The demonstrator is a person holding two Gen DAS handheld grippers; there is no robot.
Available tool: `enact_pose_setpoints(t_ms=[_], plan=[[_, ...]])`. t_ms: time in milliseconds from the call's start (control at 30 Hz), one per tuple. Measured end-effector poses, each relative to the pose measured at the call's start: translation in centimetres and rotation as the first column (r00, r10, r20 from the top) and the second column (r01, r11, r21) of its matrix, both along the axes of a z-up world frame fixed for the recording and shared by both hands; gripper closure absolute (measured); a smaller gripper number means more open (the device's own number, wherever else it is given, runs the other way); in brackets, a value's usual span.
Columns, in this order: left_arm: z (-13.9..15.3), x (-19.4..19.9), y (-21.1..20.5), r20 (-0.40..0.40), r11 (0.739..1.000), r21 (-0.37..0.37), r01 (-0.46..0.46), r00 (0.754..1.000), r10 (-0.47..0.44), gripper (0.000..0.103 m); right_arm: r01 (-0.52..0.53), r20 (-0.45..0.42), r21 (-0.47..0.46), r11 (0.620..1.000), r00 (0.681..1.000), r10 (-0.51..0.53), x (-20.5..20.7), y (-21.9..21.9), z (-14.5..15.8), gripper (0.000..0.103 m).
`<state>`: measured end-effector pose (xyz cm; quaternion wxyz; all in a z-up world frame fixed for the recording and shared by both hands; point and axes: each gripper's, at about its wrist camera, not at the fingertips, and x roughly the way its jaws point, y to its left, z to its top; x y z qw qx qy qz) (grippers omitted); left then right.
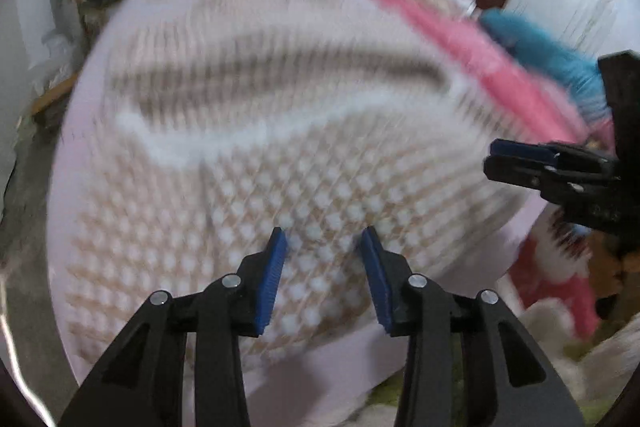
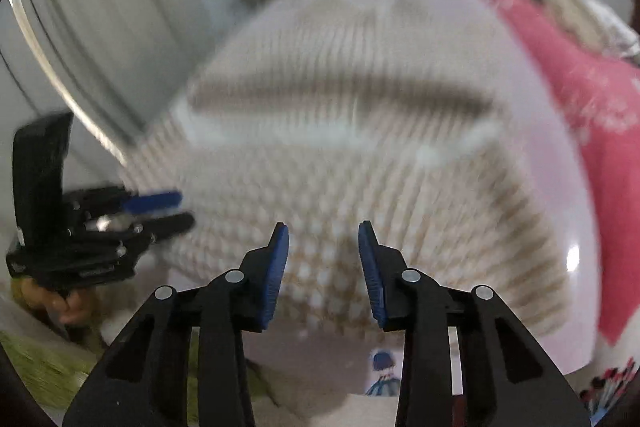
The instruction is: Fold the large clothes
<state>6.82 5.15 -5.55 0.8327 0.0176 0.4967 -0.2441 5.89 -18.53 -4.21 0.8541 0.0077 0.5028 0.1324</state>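
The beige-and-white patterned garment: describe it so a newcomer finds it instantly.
Start at the pale pink surface. The beige-and-white patterned garment lies spread across its middle, with a white fold band across it. Unlike the plain pink cloth at its right edge, it has a dotted lattice pattern.

Parted tongs [image 2: 323,267] above patterned garment [image 2: 340,155]

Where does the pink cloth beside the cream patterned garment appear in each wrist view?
Left wrist view: the pink cloth runs as a diagonal band across the upper right.
Right wrist view: it fills the right edge.
Shared landmark: the cream patterned garment, centre of both views, with the pink cloth on its right.
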Motion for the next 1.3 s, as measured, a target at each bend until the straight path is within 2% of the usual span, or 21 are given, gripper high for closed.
enact_pose_setpoints(t_ms=[33,67,133,200,267,333,467,500,533,567,600,667,733,833,900,1000,1067,1100,1200,1300], plan=[[-0.5,0.0,0.8,-0.017,0.999,-0.050,-0.009,1.000,0.008,0.062,-0.005,-0.058,-0.051,0.999,0.998,0.002,0.3,0.3,-2.0,0.070],[-0.2,-0.1,1.1,-0.024,0.998,-0.068,-0.009,1.000,0.007,0.062,0.000,-0.047,-0.036,0.999,0.999,-0.002,0.1,0.3,-2.3,0.069],[0.5,0.3,1.6,-0.032,0.997,-0.074,-0.019,0.999,0.017,0.062,0.006,-0.066,-0.018,1.000,0.998,-0.007,0.4,-0.2,-1.6,0.068],[1.5,0.6,2.3,-0.002,0.995,-0.087,-0.042,0.999,0.042,0.062,0.038,-0.046,0.007,0.999,0.998,-0.037,1.2,-0.9,-0.6,0.065],[2.3,1.7,2.8,0.015,0.992,-0.109,-0.069,0.997,0.071,0.062,0.063,-0.026,0.072,0.995,0.998,-0.061,2.1,-1.6,0.3,0.061],[1.8,3.2,2.9,-0.003,0.990,-0.089,-0.105,0.994,0.106,0.062,0.079,-0.036,0.119,0.990,0.997,-0.075,3.1,-1.8,0.1,0.058],[-0.3,5.3,2.8,-0.055,0.987,-0.064,-0.149,0.988,0.146,0.062,0.099,-0.105,0.141,0.985,0.991,-0.085,4.3,-2.2,-1.9,0.058],[-0.2,5.2,2.8,-0.045,0.986,-0.062,-0.154,0.987,0.152,0.066,0.103,-0.110,0.157,0.982,0.990,-0.086,4.6,-2.4,-2.1,0.059],[-0.2,5.0,2.6,-0.025,0.986,-0.040,-0.160,0.987,0.159,0.072,0.106,-0.112,0.157,0.982,0.990,-0.089,4.8,-2.5,-2.1,0.077],[-0.3,4.9,2.3,-0.007,0.987,-0.013,-0.162,0.987,0.162,0.082,0.099,-0.117,0.159,0.982,0.990,-0.081,4.8,-2.7,-2.2,0.093],[-0.3,4.9,2.2,0.002,0.986,0.001,-0.164,0.986,0.164,0.089,0.093,-0.122,0.180,0.979,0.990,-0.072,4.9,-2.6,-2.3,0.096],[-0.1,4.9,2.1,0.002,0.986,-0.025,-0.165,0.986,0.165,0.095,0.083,-0.103,0.153,0.985,0.992,-0.068,3.7,-2.4,-1.9,0.101],[0.6,4.6,2.1,0.044,0.986,-0.010,-0.167,0.985,0.167,0.096,0.074,-0.053,0.119,0.990,0.996,-0.069,3.4,-1.7,-1.0,0.102],[2.6,4.6,2.5,0.122,0.982,-0.023,-0.187,0.975,0.188,0.096,0.090,0.022,0.117,0.989,0.995,-0.094,3.1,-1.8,1.2,0.102],[3.2,5.2,2.8,0.139,0.981,-0.031,-0.192,0.971,0.194,0.096,0.094,0.049,0.131,0.987,0.994,-0.101,3.6,-2.0,1.9,0.102],[1.8,6.2,2.4,0.116,0.981,-0.002,-0.195,0.974,0.194,0.096,0.099,0.046,0.106,0.989,0.994,-0.104,4.6,-1.5,0.7,0.102],[-0.2,6.8,1.9,0.076,0.983,0.047,-0.178,0.982,0.174,0.095,0.093,0.020,0.056,0.994,0.995,-0.094,4.7,-1.3,-0.9,0.102],[-0.6,6.7,1.8,0.078,0.983,0.049,-0.176,0.982,0.172,0.095,0.086,-0.005,0.047,0.995,0.996,-0.085,4.7,-1.2,-1.6,0.102],[-0.3,6.3,1.9,0.102,0.984,0.063,-0.167,0.982,0.160,0.092,0.081,-0.002,0.028,0.996,0.997,-0.081,4.3,-1.2,-1.1,0.097],[-0.3,6.4,2.2,0.073,0.983,0.021,-0.180,0.981,0.178,0.092,0.112,0.036,0.062,0.992,0.993,-0.115,3.9,-2.5,0.5,0.094]])
